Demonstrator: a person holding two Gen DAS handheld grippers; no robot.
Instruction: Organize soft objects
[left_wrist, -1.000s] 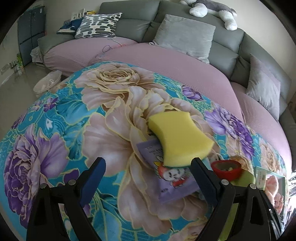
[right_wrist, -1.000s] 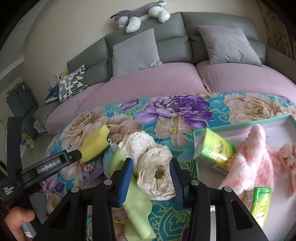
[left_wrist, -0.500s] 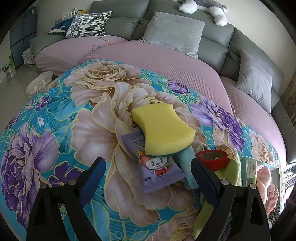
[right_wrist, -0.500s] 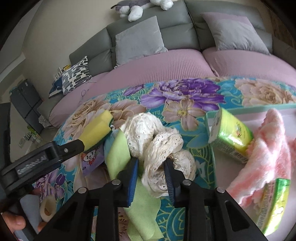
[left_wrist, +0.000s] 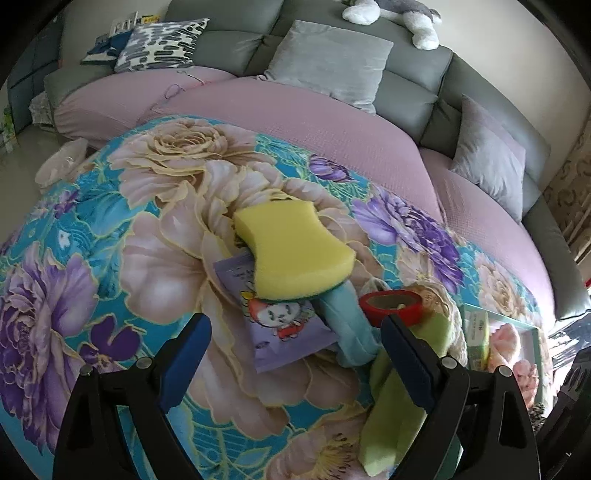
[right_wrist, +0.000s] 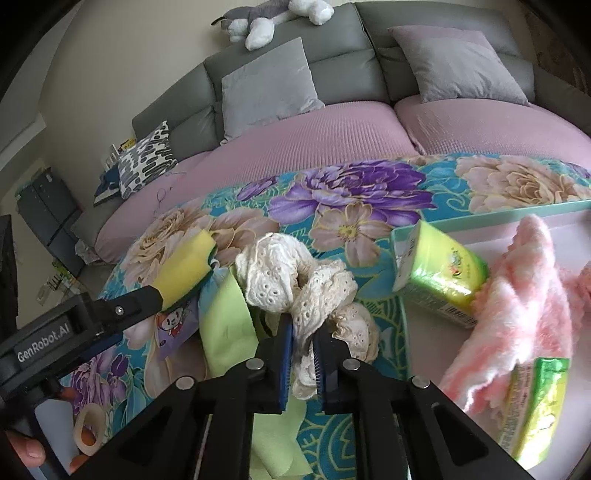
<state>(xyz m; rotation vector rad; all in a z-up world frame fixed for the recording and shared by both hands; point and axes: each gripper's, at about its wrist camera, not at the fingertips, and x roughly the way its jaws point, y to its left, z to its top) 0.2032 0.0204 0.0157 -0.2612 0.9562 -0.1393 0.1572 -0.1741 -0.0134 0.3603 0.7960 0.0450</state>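
Already in the tray (right_wrist: 491, 214): pink fluffy cloth (right_wrist: 517, 314), green tissue pack (right_wrist: 439, 273) leaning at the tray's near corner, a second green pack (right_wrist: 532, 410) at the lower right. I judge these sorted.

Left on the flowered tablecloth (left_wrist: 110, 221): yellow sponge (left_wrist: 291, 251), lying on a purple cartoon packet (left_wrist: 284, 328) and a rolled teal cloth (left_wrist: 347, 332); light green cloth (right_wrist: 229, 321); cream lace cloth (right_wrist: 295, 284). A red tape roll (left_wrist: 391, 302) sits beside the teal cloth; whether it counts as soft I doubt. By my reckoning less than half is done.

Item in hand: the lace cloth. My right gripper (right_wrist: 303, 354) has just been closing, and its jaws now pinch a fold of the lace between the pads, nearly together. The rest of the bundle heaps just beyond the fingertips, touching the green cloth to its left, the tray close by on the right.

My left gripper (left_wrist: 295, 350) stands wide apart and holds nothing; the purple packet and teal cloth lie between its fingers, the sponge just beyond.
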